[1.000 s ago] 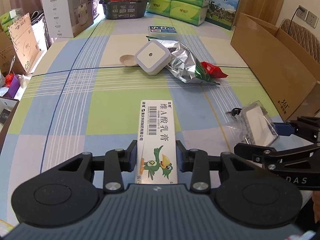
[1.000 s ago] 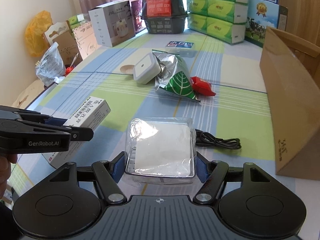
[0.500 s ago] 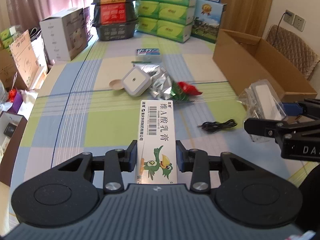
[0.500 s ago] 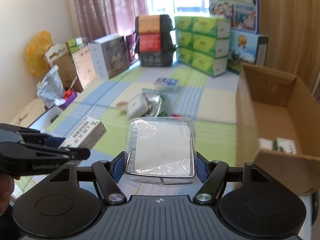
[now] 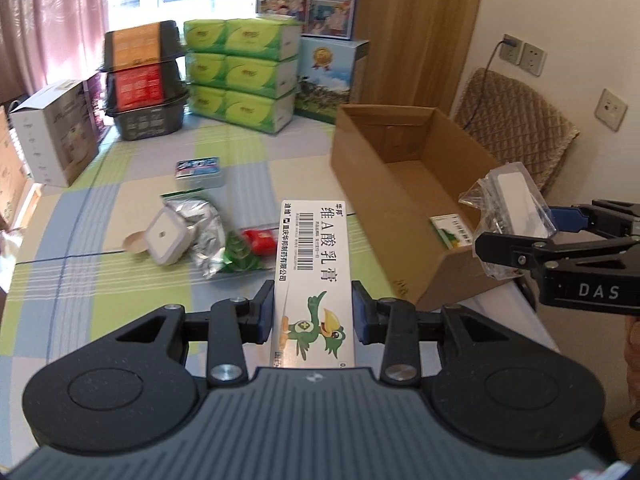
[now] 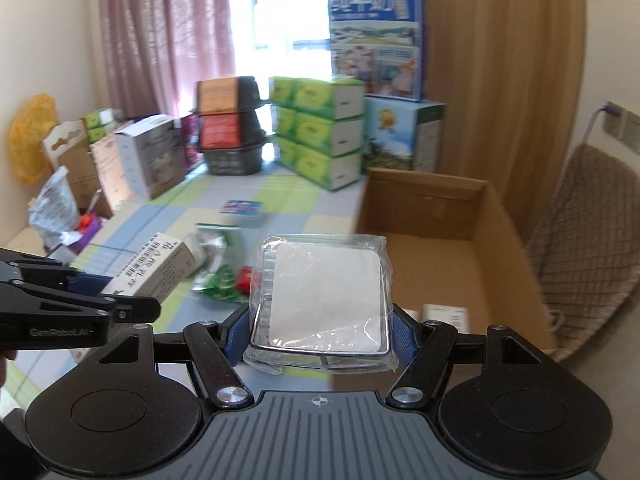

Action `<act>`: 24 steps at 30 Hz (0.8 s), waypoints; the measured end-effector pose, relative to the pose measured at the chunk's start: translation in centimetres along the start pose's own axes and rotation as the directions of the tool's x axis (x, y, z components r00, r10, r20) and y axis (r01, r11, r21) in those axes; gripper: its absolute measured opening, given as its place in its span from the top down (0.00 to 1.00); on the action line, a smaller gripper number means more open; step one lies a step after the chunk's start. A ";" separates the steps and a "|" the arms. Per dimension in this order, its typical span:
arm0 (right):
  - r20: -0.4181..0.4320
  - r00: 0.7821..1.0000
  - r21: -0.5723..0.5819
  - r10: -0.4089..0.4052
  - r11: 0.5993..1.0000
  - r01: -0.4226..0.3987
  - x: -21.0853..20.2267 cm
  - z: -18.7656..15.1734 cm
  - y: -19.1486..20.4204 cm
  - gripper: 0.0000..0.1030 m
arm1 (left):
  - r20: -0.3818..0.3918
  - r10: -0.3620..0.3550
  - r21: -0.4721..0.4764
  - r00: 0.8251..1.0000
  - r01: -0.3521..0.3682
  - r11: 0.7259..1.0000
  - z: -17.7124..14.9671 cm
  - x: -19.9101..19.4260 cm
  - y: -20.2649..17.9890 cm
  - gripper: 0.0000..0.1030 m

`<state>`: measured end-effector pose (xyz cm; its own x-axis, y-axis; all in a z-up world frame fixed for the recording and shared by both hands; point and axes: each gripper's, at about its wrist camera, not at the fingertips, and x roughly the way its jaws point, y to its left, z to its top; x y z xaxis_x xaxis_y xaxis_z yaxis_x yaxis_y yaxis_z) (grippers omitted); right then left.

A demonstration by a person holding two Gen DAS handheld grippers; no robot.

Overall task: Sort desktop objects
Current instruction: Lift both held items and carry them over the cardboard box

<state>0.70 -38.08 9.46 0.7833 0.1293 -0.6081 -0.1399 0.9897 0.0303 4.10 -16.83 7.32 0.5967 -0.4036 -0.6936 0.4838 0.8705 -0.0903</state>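
Daylight enters through the window [image 6: 276,4] at the far end of the room, overexposed to white in both views, and tints the curtain [image 6: 168,40] pink. The interior is evenly bright, with soft shadows. Fisheye distortion bows the walls, and the corners are vignetted black. Motion blur softens the right wrist view; the left wrist view is sharper.

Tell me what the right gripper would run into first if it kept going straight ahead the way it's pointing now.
Probably the open cardboard box: the right gripper, shut on the bagged white square item, points over the box's near end toward its far wall. Depth is hard to judge in this fisheye view.
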 end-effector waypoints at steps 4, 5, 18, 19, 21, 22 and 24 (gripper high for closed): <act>-0.004 0.999 0.012 -0.049 0.999 0.049 -0.5 0.2 -2.8 0.35 | -0.005 -0.035 0.027 0.999 0.035 0.999 1.1 1.0 -2.5 0.68; -0.005 0.998 0.016 -0.059 0.998 0.059 -0.6 0.2 -3.5 0.35 | -0.007 -0.042 0.035 0.999 0.042 0.999 1.4 1.2 -3.1 0.68; -0.022 0.994 0.057 -0.111 0.992 0.112 -0.4 0.3 -9.5 0.35 | -0.038 -0.098 0.087 0.994 0.101 0.991 3.8 4.6 -8.1 0.68; -0.023 0.993 0.058 -0.113 0.992 0.114 -0.3 0.3 -9.8 0.35 | -0.039 -0.101 0.089 0.994 0.104 0.991 4.0 4.9 -8.4 0.68; -0.024 0.993 0.063 -0.115 0.991 0.116 0.1 0.4 -10.3 0.35 | -0.040 -0.107 0.092 0.993 0.110 0.990 4.5 5.4 -8.9 0.68; -0.023 0.993 0.066 -0.116 0.991 0.118 0.2 0.5 -10.6 0.35 | -0.041 -0.109 0.094 0.993 0.113 0.989 4.7 5.6 -9.0 0.68; -0.023 0.993 0.072 -0.120 0.990 0.121 0.6 0.7 -11.2 0.35 | -0.041 -0.112 0.097 0.993 0.116 0.989 5.3 6.2 -9.3 0.68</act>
<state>3.16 -49.05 9.35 0.7805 0.0087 -0.6251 0.0000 0.9999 0.0139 6.65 -28.91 7.67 0.5122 -0.4869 -0.7075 0.6096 0.7864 -0.0999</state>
